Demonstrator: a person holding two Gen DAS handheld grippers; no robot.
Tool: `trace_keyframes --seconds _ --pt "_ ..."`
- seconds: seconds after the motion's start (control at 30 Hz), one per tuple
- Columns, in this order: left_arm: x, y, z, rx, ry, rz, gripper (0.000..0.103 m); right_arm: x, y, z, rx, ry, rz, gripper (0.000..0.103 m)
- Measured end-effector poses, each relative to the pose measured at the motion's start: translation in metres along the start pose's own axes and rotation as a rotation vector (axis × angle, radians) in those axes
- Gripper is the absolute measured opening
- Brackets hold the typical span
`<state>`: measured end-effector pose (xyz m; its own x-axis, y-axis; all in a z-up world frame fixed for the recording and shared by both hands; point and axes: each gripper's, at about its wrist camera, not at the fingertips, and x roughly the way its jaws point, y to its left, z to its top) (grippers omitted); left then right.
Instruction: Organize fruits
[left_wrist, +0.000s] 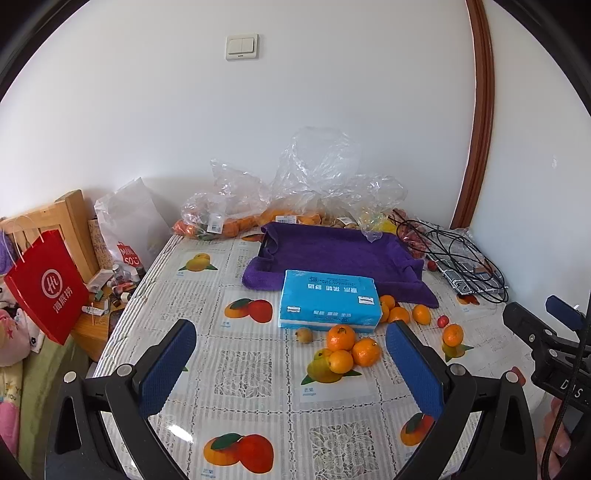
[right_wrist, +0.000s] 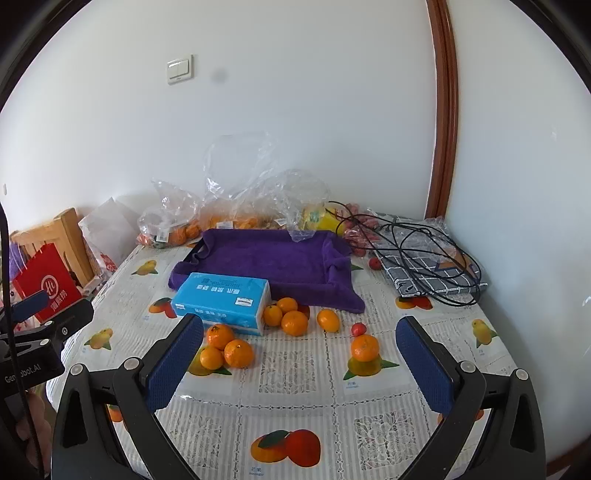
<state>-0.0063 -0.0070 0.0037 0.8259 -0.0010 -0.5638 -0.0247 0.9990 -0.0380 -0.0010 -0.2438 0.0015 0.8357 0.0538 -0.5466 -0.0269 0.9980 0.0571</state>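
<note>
In the left wrist view, the left gripper (left_wrist: 291, 365) is held over the near part of the table (left_wrist: 258, 373), with its 2 blue fingers (left_wrist: 168, 367) spread wide and nothing between them. Just ahead lie 3 oranges (left_wrist: 349, 349) bunched together, and a small brown fruit (left_wrist: 304, 335) sits to their left. Behind them is a blue tissue pack (left_wrist: 330, 299), and farther back a tray covered with a purple towel (left_wrist: 332, 254). More oranges (left_wrist: 400, 314) lie to the right of the pack. In the right wrist view, the right gripper (right_wrist: 301, 363) is also wide open and holds nothing. A single orange (right_wrist: 365, 347) sits ahead between its fingers, with a little red fruit (right_wrist: 358, 329) just behind it. I think the fruits should go onto the purple towel. To do it well, pick 1 orange at a time, come down with a finger on each side, and squeeze softly so it does not roll away or bump its neighbors.
</note>
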Motion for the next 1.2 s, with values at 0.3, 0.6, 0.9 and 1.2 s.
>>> trace_keyframes --seconds 0.3,0.6,0.9,1.2 --pt "0.006 0.002 0.001 0.004 -0.007 -0.006 0.103 0.007 0.0 0.0 0.003 0.004 0.008 0.103" --pt "0.022 0.007 0.009 -0.005 0.006 -0.001 0.103 0.026 0.004 0.007 -0.015 0.032 -0.011 0.103" --pt "0.034 0.007 0.018 -0.007 0.012 -0.019 0.103 0.035 0.003 0.014 -0.021 0.019 -0.074 0.103" --pt "0.051 0.007 0.018 0.009 -0.011 0.015 0.103 0.058 -0.009 0.016 -0.001 0.025 -0.005 0.103"
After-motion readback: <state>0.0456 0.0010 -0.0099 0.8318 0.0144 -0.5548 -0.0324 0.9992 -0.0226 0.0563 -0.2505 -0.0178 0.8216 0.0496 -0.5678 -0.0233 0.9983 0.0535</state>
